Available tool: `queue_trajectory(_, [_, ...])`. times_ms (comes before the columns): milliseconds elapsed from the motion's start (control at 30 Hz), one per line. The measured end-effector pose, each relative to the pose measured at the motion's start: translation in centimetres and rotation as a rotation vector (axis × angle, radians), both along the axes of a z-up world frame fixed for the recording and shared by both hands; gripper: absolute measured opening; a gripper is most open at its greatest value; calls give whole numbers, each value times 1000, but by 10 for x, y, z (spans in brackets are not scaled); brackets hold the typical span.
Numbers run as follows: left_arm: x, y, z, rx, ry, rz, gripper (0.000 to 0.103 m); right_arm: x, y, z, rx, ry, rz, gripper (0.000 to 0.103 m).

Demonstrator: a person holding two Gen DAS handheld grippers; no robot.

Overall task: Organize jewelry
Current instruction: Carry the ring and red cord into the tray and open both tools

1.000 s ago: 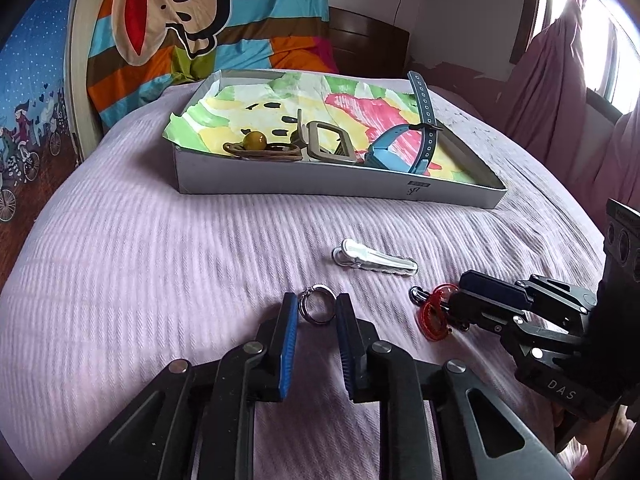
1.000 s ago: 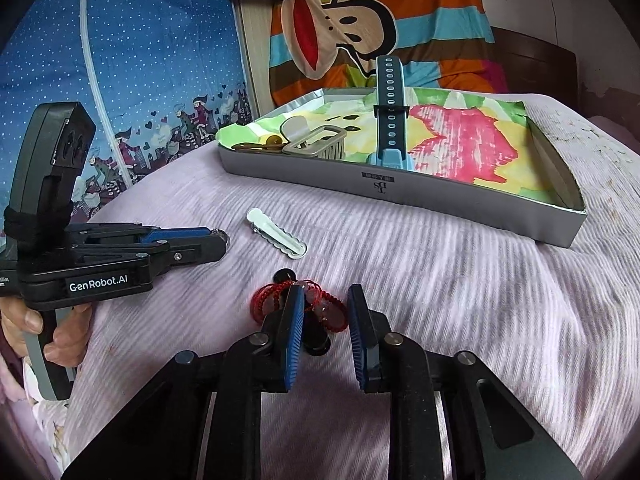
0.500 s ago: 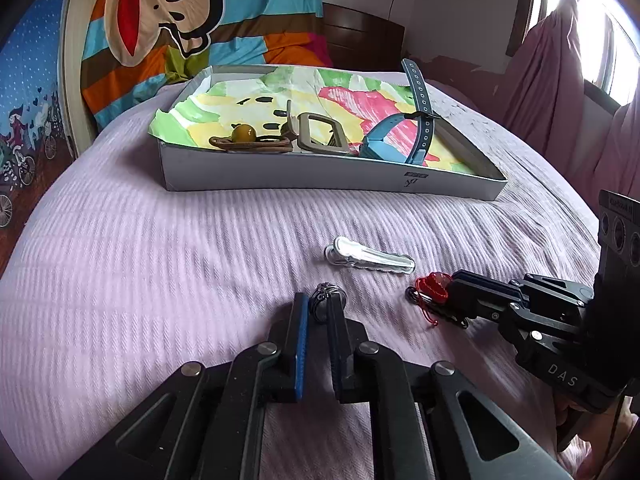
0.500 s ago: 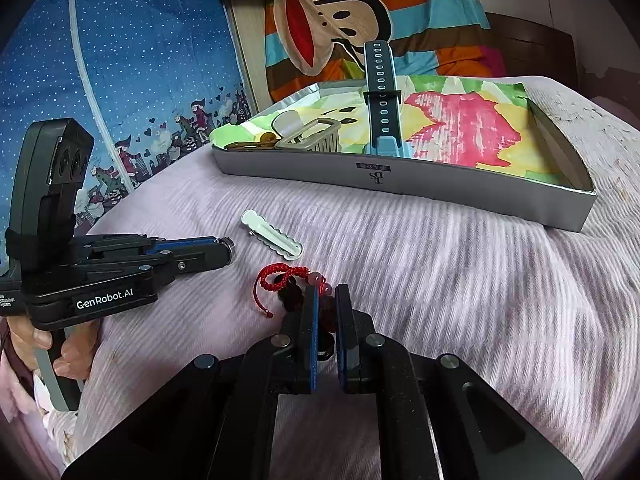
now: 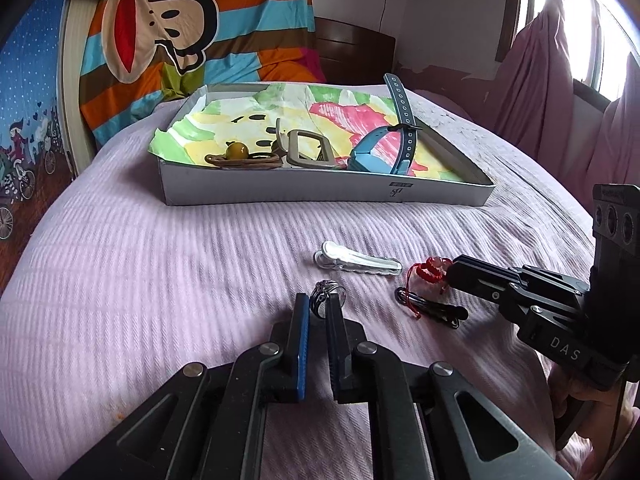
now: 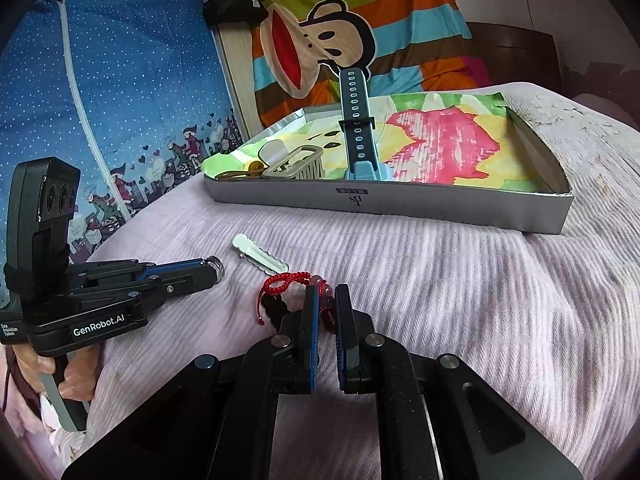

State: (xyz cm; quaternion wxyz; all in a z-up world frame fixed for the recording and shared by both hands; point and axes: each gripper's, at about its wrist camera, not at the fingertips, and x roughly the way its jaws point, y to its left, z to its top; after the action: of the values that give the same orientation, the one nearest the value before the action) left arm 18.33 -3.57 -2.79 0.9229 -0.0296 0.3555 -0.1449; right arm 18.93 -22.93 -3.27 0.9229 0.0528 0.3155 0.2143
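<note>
Two handheld grippers are working over a bed [image 5: 168, 264] covered in a ribbed lilac spread.

From the left wrist view, the left gripper [image 5: 319, 307] is pointing down at the bed, and its jaws are clenching a silver ring [image 5: 326, 294], which is standing on edge between the tips. Just beyond the jaws and a little to their right, a silver hair clip [image 5: 358, 264] is lying flat. Further right, the right gripper [image 5: 450, 270] is reaching in from the side, its tips closing on a red cord bracelet [image 5: 428, 271]; a dark clip-like piece [image 5: 432, 307] is lying just in front of it. Well ahead of the jaws, a shallow cardboard tray [image 5: 320, 192] lined with colourful paper is holding a blue watch [image 5: 384, 148], a grey buckle-shaped piece [image 5: 308, 152] and a brown cord with a yellow bead [image 5: 240, 156].

From the right wrist view, the right gripper [image 6: 326, 300] is grasping the red cord bracelet [image 6: 280, 282] and its pink beads between nearly touching jaws. The hair clip [image 6: 258, 258] is lying just beyond and left of the jaws. Further left, the left gripper [image 6: 214, 270] is pinching the ring, held by a hand [image 6: 68, 376]. The tray [image 6: 400, 206] is sitting well ahead, the watch [image 6: 358, 128] strap standing upright inside it.
</note>
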Motion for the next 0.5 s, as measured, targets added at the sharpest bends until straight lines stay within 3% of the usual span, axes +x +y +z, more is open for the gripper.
queue_trajectory(500, [1, -3, 29, -2, -78, 45, 8, -4, -20, 16, 107, -99, -78, 7])
